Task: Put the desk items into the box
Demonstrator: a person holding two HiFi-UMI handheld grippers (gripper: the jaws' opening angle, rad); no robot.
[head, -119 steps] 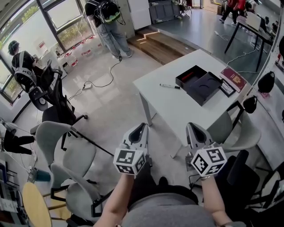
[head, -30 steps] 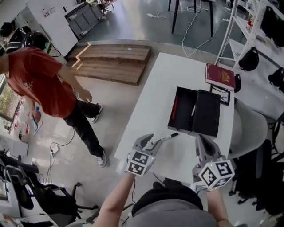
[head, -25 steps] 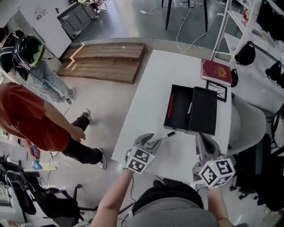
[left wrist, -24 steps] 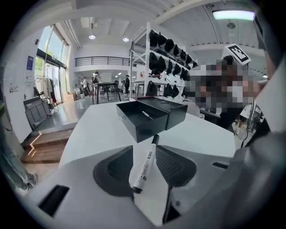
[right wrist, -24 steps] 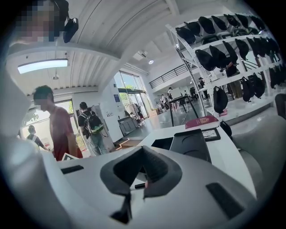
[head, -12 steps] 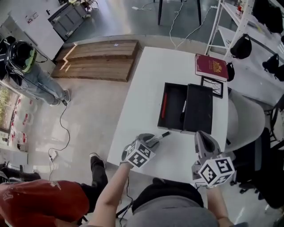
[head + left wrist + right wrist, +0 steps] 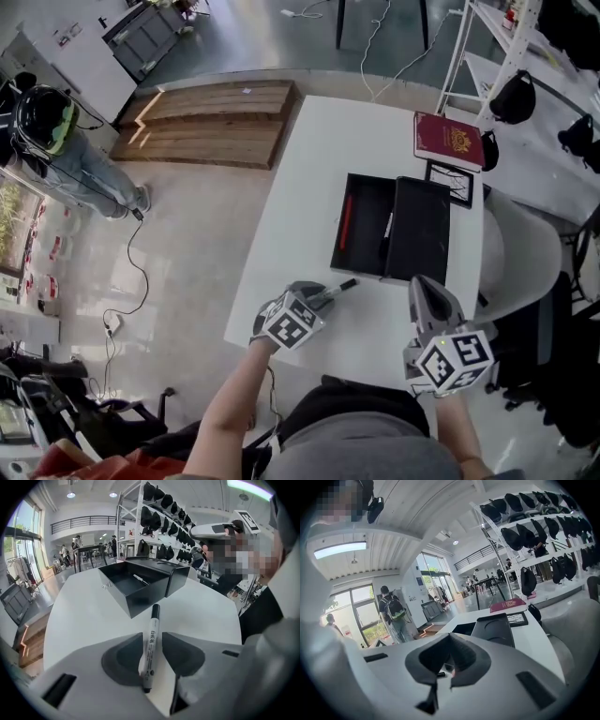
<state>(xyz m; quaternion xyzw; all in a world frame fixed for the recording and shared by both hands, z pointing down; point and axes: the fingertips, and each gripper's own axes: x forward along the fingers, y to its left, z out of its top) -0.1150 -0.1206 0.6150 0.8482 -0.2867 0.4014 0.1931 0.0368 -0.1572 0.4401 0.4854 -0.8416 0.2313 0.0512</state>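
A black-and-white marker lies on the white table just before the open black box. My left gripper points down over it, and its jaws have just been closing. In the left gripper view the marker lies between the pads, leaning by the left one, and is not squeezed. The box holds a red strip and a white pen; its lid lies beside it. My right gripper hovers by the table's near edge, shut and empty.
A red book and a small framed picture lie at the table's far right. A white chair stands right of the table, shelves with black bags beyond. A wooden platform and a person are at the left.
My left gripper has tipped downward and come down around the marker. The person in red has walked off toward the bottom left. My right gripper stays where it was.
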